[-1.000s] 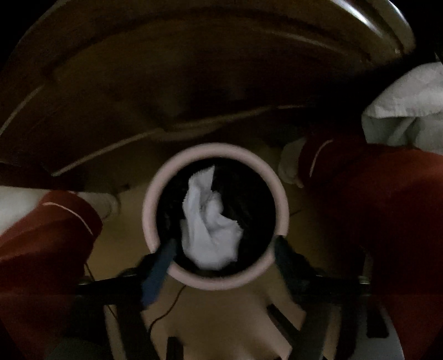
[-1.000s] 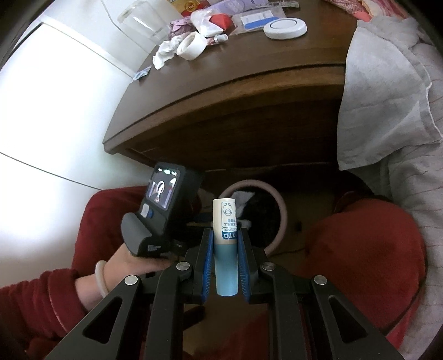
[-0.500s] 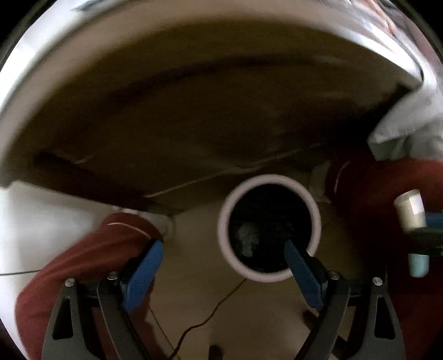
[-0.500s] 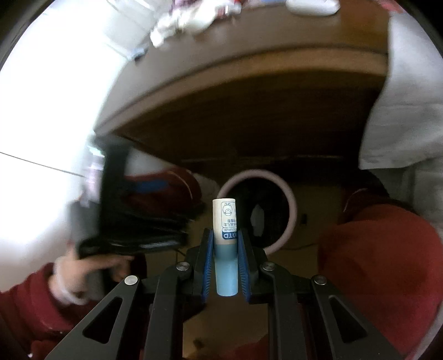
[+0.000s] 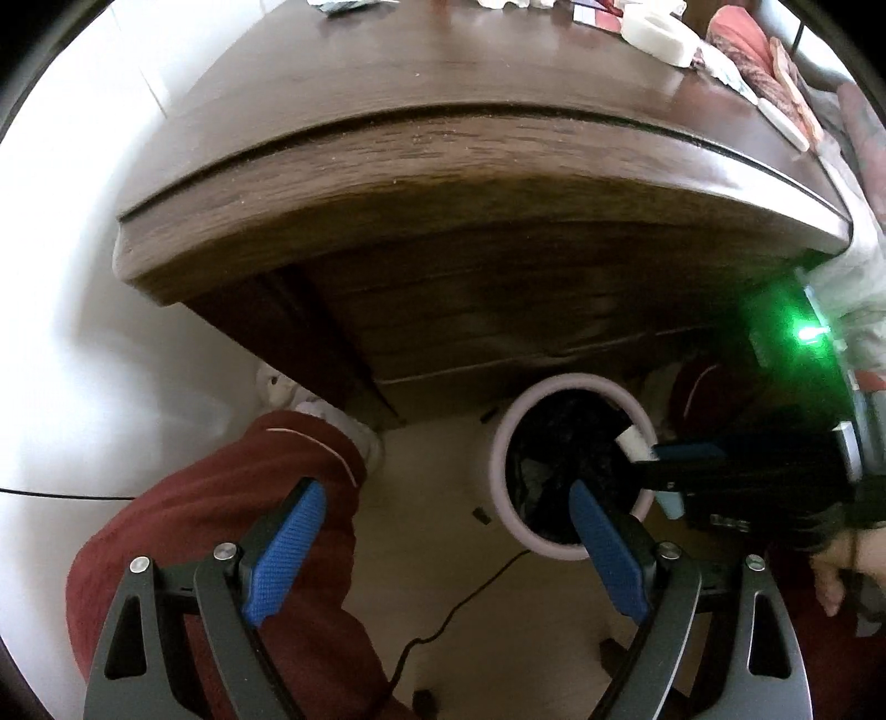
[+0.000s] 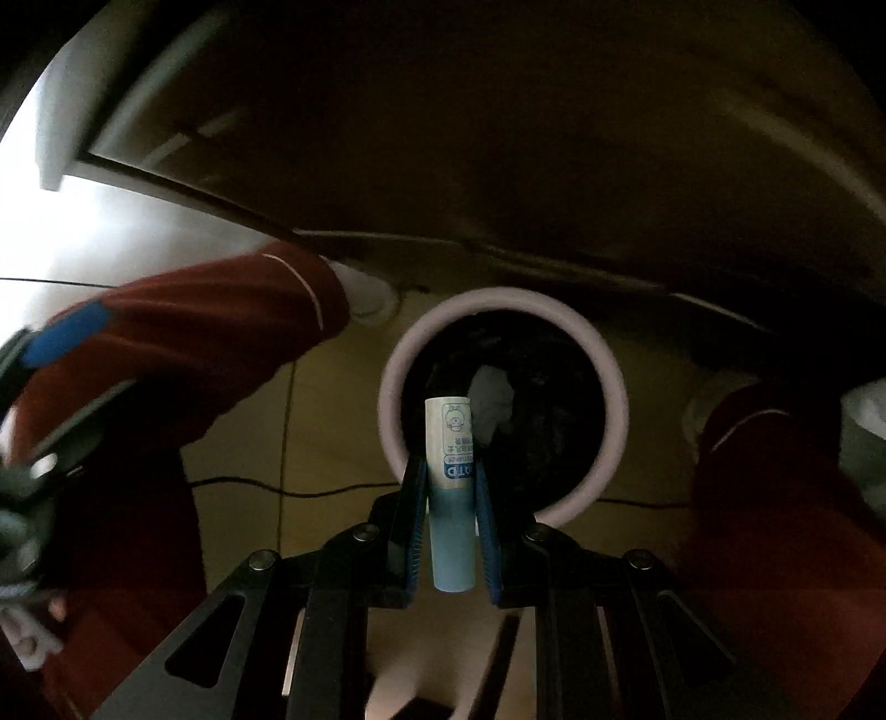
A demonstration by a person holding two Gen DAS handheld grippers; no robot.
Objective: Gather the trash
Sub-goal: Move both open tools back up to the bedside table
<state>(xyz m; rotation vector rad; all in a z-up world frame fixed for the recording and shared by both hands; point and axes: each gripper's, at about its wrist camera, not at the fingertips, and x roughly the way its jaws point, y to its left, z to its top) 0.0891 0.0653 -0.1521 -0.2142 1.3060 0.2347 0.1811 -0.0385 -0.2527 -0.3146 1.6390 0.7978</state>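
The right gripper [image 6: 449,487] points steeply down with its blue pads clamped on a small blue-and-white tube [image 6: 451,493], whose white upper end juts past the fingertips over the open mouth of a round bin [image 6: 609,387]. The bin's pale pink rim rings a black liner, and a crumpled white tissue [image 6: 490,401] lies inside, just beyond the tube's tip. The dark wooden table [image 5: 443,183] overhangs the far side of the rim; the near side opens onto bare tan floor [image 5: 443,531] crossed by a thin black cable [image 6: 310,490].

The left gripper [image 5: 443,548] hangs with its jaws wide apart and nothing between them; its right finger lies across the bin's near rim in view, its left over a red trouser leg [image 5: 210,515]. Red-clad legs flank the bin on both sides, narrowing the room there. On the tabletop far beyond the left jaws sits a white tape roll [image 5: 659,30] among blurred clutter.
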